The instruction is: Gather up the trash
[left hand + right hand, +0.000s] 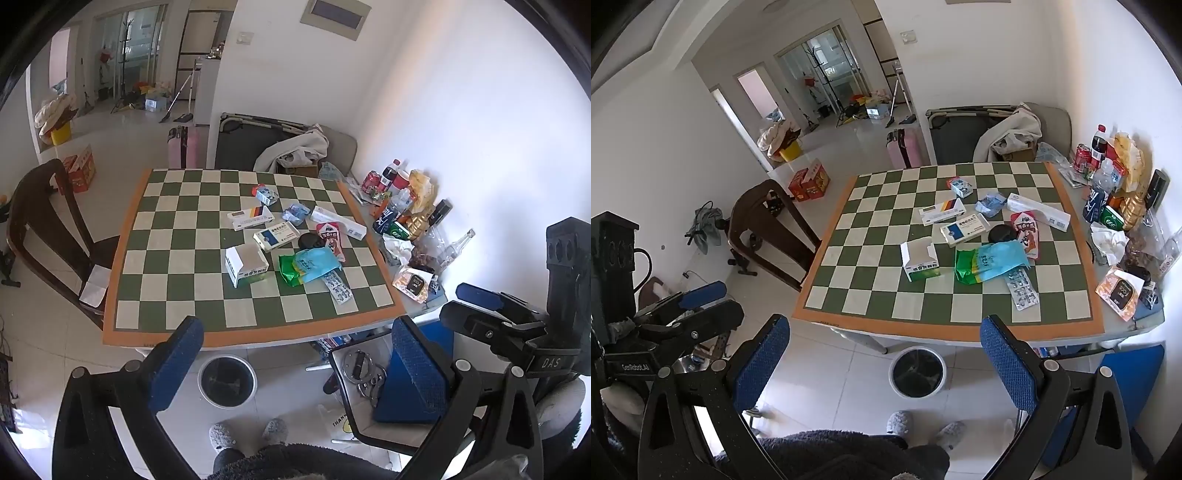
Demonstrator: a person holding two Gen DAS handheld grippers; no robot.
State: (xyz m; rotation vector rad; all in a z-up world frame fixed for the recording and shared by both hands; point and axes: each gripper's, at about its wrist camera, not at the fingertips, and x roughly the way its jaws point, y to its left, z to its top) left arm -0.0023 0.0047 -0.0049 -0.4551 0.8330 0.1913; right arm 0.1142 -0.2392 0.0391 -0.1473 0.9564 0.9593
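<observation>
Seen from above a table covered with a green-and-cream checkered mat edged in orange: at far left, a dark wooden chair on pale floor tiles. Left gripper with blue-padded fingers held wide apart, empty, angled down, short of the near table edge. Scattered mid-mat, the trash: an open white-and-green cardboard carton; two flat white medicine boxes; a crumpled green-and-light-blue plastic wrapper; a silver blister strip; a red-and-white snack packet. Below the near edge, on the floor, a round white wastebasket with a dark liner, apparently empty, though the liner is too dim to be sure. Right gripper, jaws likewise spread and holding nothing. Far right, bottles and cans crowded against the wall. Collection judged not yet begun, nothing lifted. Next move likely calling for a forward reach over the edge to the nearest piece, the carton or wrapper, jaws straddling it before closing.
</observation>
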